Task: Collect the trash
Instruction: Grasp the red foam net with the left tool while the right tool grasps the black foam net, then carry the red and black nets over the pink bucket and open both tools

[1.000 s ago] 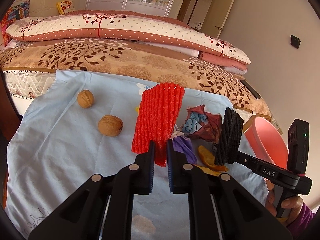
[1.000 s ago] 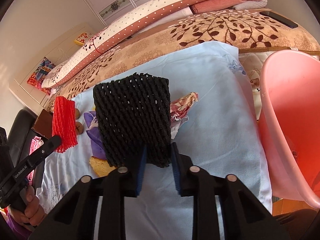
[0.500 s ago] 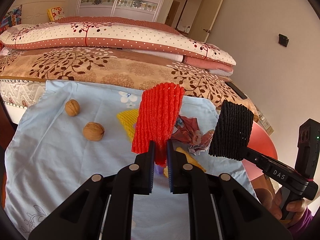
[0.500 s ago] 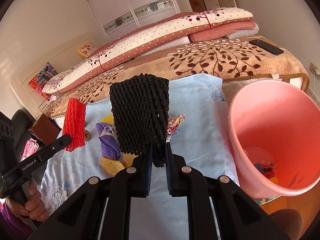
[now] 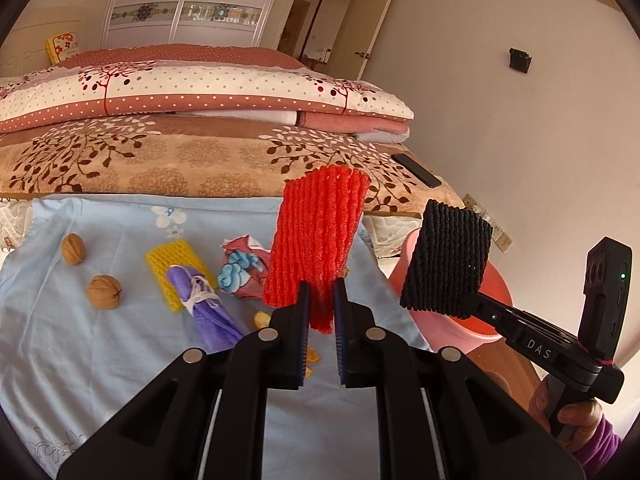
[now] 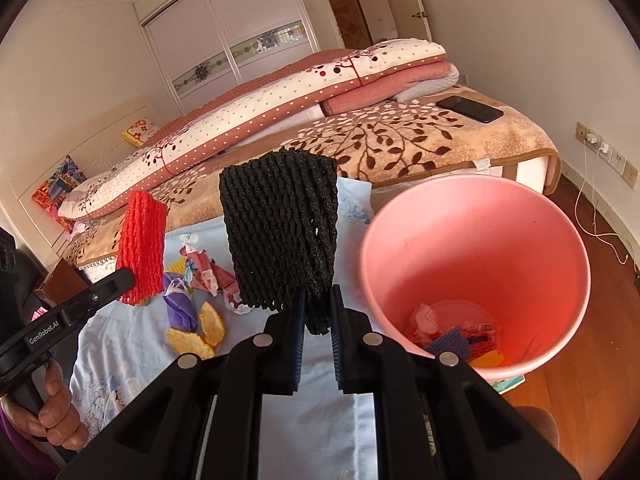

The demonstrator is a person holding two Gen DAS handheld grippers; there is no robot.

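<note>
1. "das" is printed on the right gripper [image 5: 472, 300]; "genrobot.ai" on the left gripper [image 6: 128, 278].
2. left gripper pinches a red foam net [image 5: 316, 240], lifted above the blue cloth [image 5: 80, 344].
3. right gripper pinches a black foam net [image 6: 280, 232] beside the pink bin [image 6: 472, 216].
4. only the right view shows wrappers inside the bin; only the left shows two walnuts [image 5: 105, 286].

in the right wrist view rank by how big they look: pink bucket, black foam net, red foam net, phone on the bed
1. pink bucket
2. black foam net, though it is nearest the camera
3. red foam net
4. phone, far off
</note>
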